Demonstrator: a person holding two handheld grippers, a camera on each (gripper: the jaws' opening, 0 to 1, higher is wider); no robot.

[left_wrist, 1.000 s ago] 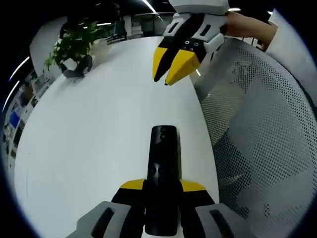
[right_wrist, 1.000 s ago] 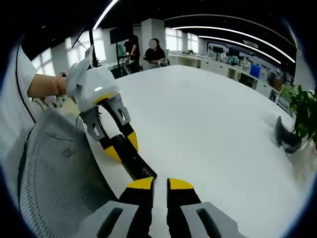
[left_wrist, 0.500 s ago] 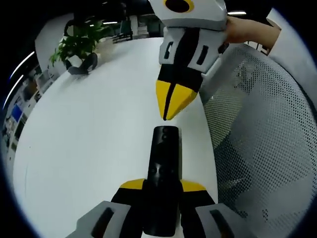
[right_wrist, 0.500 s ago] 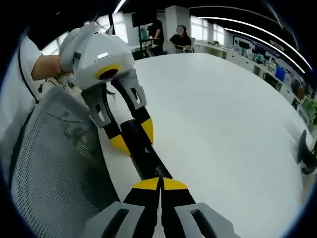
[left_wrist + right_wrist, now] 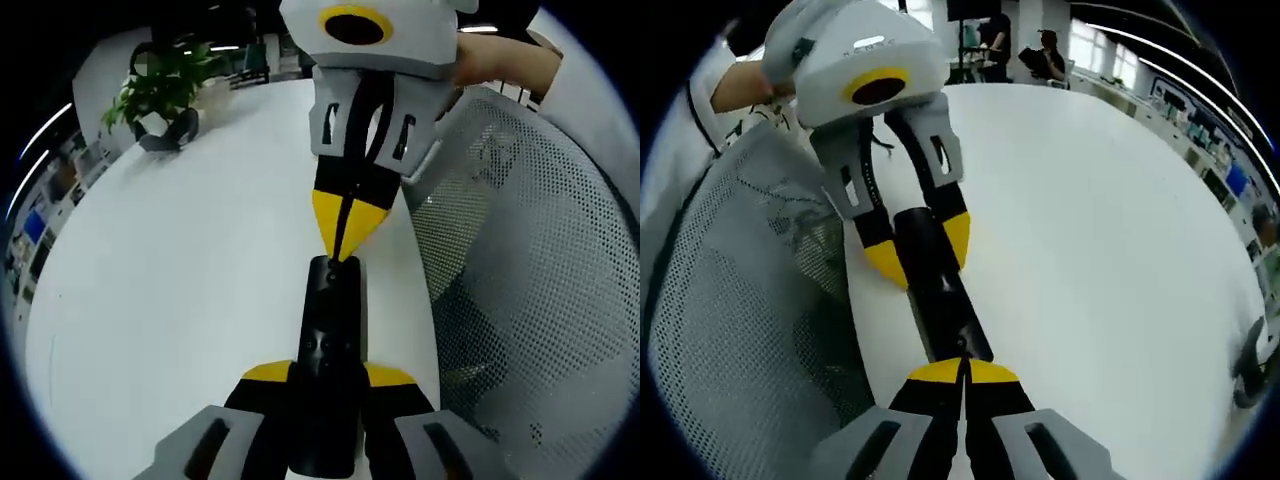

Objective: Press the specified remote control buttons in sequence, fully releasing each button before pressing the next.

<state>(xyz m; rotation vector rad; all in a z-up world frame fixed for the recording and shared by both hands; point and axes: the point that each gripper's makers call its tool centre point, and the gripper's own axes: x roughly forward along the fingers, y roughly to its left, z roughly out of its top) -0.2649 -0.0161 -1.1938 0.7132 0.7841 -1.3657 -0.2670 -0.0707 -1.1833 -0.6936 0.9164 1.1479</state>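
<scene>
- Gripping the black remote point(image 5: 325, 360), left tongs point(image 5: 327, 378) clamp its near end above the white bench point(image 5: 180, 280).
- Right tongs point(image 5: 345, 232) clenched, tips touching the remote's far end.
- Potted plant point(image 5: 165, 95) far back on bench; mesh chair point(image 5: 520, 280) at right.

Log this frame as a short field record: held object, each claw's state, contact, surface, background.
held object: black remote control
left claw: shut on the remote, yellow tips either side of it
right claw: shut, tips at the remote's far end
contact: tips appear to touch the remote; which button, cannot tell
surface: white table
beside table: grey mesh chair
background: potted plant
</scene>
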